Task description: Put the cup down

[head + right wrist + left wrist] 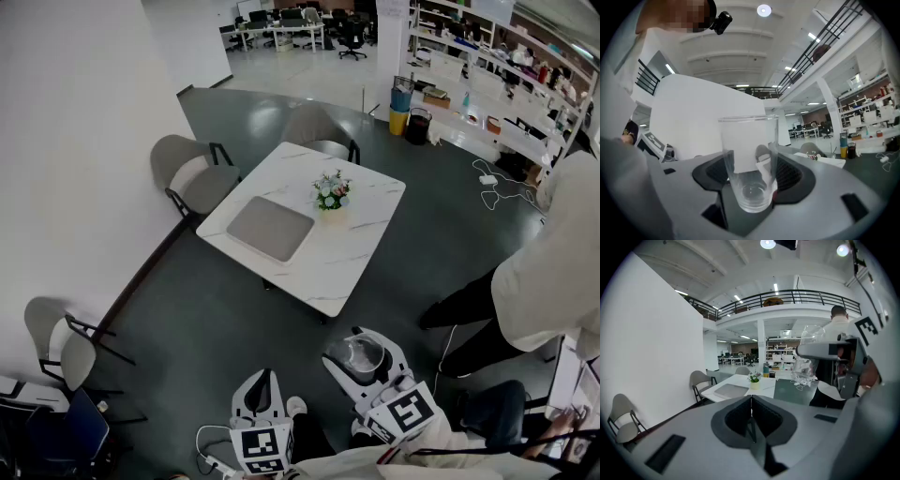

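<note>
Currently the right tool (366, 361) is holding the clear glass cup (749, 140). Its jaws are set wide, pads pressed on either side of the lower wall. The cup's long axis is upright, mouth up, and it looks empty.

- Left tool (751, 420): jaws pressed together, nothing between them. It hangs farther from the worktop than the right tool.
- Worktop (361, 253): white, marble-patterned and square, set cornerwise to me. Its near corner points almost at the cup. The cup is off the worktop, short of that corner and over dark floor.
- On the worktop: a small flower pot (331, 194) near the centre and a flat grey slab (270, 228) on the left half. I cannot tell whether the slab is a mat or a closed laptop.
- Bare room: the near corner and the right-hand strip of the worktop, well apart from the pot and the slab.
- Around the worktop: grey chairs (192, 173) along its left and far sides, none at the near corner. A standing person (553, 272) is off its right side.

My judgement is that the carry goes forward and slightly left to the near corner, keeping the cup plumb. The base should land inside the edge and not on it.
</note>
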`<state>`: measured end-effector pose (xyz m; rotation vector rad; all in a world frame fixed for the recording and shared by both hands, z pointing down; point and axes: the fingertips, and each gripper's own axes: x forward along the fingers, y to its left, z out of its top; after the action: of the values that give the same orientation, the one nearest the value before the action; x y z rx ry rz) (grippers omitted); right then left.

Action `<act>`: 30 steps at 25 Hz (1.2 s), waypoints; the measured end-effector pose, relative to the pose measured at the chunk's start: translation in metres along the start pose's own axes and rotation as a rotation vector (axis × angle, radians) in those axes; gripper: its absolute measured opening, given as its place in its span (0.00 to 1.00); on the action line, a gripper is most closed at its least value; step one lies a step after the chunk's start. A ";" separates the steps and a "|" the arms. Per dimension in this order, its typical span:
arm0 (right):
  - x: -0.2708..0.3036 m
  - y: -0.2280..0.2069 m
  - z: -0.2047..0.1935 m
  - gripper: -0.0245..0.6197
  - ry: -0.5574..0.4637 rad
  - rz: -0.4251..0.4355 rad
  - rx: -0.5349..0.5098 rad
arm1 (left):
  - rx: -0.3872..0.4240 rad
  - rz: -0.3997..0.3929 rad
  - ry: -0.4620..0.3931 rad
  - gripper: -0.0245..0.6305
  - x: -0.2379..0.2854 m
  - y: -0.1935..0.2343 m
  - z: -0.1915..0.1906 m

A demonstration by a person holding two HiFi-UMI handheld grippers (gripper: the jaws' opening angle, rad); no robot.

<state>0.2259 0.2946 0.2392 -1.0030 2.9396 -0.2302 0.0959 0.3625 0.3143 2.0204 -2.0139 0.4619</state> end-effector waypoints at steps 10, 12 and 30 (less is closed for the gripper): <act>-0.076 0.053 0.012 0.47 -0.012 0.008 -0.019 | 0.021 0.061 -0.073 0.05 -0.099 -0.033 0.009; -0.083 0.067 0.013 0.47 -0.010 0.014 -0.022 | 0.007 0.060 -0.081 0.05 -0.115 -0.032 0.005; -0.116 0.078 0.020 0.47 -0.025 0.069 -0.006 | -0.013 0.080 -0.075 0.05 -0.140 -0.056 -0.003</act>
<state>0.2718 0.4240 0.2052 -0.8966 2.9479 -0.2054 0.1527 0.4933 0.2643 1.9830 -2.1426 0.3937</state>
